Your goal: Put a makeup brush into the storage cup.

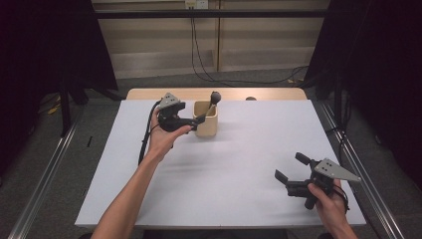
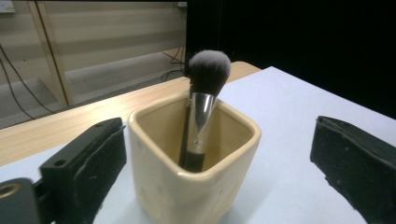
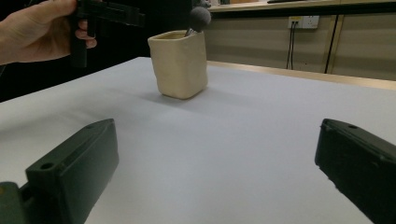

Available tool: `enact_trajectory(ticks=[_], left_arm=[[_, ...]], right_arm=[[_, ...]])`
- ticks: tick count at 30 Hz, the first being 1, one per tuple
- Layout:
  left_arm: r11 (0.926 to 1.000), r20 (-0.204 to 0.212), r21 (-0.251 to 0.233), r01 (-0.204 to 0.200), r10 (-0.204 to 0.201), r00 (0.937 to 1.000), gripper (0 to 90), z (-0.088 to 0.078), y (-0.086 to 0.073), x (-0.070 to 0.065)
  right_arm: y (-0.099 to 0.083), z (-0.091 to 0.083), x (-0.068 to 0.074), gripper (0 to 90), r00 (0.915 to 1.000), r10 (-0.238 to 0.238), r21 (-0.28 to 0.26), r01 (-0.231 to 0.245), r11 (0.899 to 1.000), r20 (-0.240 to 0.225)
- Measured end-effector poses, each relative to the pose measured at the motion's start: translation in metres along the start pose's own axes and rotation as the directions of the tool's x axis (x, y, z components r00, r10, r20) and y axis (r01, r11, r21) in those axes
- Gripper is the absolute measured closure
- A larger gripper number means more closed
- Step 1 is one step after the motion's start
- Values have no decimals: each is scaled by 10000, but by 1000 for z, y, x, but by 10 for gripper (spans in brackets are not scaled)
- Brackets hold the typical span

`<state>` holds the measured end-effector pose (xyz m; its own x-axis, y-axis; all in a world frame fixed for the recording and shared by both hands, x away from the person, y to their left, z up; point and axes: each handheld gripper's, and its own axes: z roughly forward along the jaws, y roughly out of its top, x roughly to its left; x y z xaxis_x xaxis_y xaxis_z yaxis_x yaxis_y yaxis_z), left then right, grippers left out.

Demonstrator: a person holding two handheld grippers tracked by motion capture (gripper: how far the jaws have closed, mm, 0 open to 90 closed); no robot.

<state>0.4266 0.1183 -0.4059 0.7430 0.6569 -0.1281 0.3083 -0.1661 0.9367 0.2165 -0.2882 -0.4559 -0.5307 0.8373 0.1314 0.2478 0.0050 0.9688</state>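
Note:
A cream square cup [image 1: 205, 120] stands at the far middle-left of the white table [image 1: 239, 169]. A makeup brush [image 1: 214, 97] with a dark fluffy head and a silver ferrule stands in it, head up. My left gripper [image 1: 197, 120] is open at the cup's left side. In the left gripper view its jaws stand wide on either side of the cup [image 2: 194, 163], with the brush [image 2: 208, 70] leaning inside. My right gripper [image 1: 288, 166] is open with nothing between its jaws, low over the table's near right. In the right gripper view the cup [image 3: 180, 65] is far ahead.
A wooden strip [image 1: 149, 93] runs along the table's far edge, with a small dark object [image 1: 250, 98] on it. Black cables [image 1: 199, 59] trail down the back wall and across the floor. In the right gripper view the other hand [image 3: 37, 30] holds its gripper beside the cup.

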Motion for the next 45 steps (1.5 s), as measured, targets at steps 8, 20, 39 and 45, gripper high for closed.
enact_trajectory(ticks=[8,20,39,45], left_arm=[[9999,-9,-122,60,-60,10000,26,-17,-6,0],[9997,-306,-216,-100,93,9995,29,-43,-11,-8],[9979,-762,-630,113,-161,9970,29,-90,-28,-4],[9983,-772,-579,90,-135,9969,28,-102,-33,-5]], right_arm=[[0,1,-1,0,10000,20,58,-20,10000,-32],[-1,1,-1,0,9999,-101,132,100,9999,64],[-1,1,-2,0,10000,-43,101,43,9999,90],[-1,0,-1,0,9999,-44,107,42,9999,132]])
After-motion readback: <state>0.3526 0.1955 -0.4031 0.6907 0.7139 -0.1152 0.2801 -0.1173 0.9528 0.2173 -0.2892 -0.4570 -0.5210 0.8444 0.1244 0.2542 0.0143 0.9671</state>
